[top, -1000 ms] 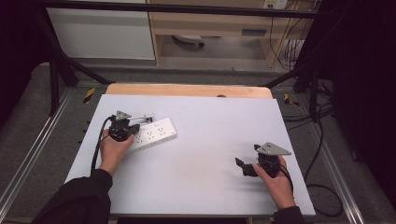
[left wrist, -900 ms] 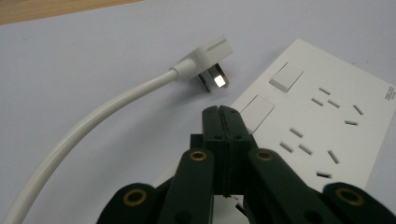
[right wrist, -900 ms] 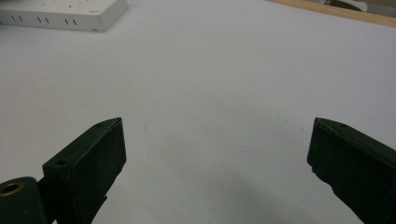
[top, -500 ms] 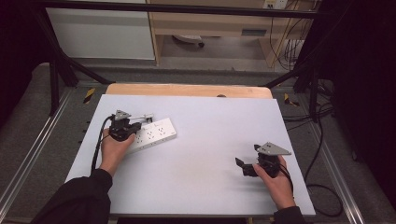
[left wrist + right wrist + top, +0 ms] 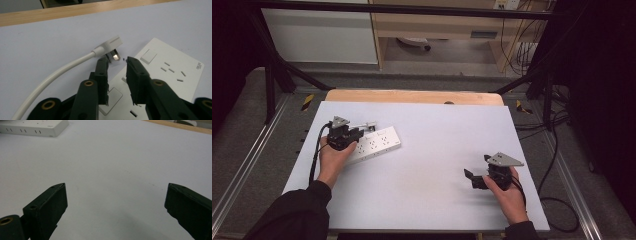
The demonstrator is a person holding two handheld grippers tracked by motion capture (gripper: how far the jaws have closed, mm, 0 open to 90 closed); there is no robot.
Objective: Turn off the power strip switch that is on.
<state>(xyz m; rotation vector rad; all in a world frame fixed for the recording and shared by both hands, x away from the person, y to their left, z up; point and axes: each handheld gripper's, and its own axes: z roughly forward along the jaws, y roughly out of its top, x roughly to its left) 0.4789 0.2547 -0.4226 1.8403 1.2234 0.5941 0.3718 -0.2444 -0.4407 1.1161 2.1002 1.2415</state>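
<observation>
A white power strip lies on the left part of the table, its sockets and switches facing up. A white plug on a white cable lies at the strip's end, prongs towards the strip. My left gripper hovers over that end; its jaws have just been opening, and nothing sits between them. The plug lies just beyond the left jaw's tip. My right gripper rests at the front right, open wide over bare table.
The pale table top has a wooden strip along its far edge. Metal frame rails run down both sides, and cables lie on the floor to the right. The power strip's far corner shows at the top left of the right gripper view.
Both hands and the power strip stay where they were. In the high view the left jaws' parting is too small to make out.
</observation>
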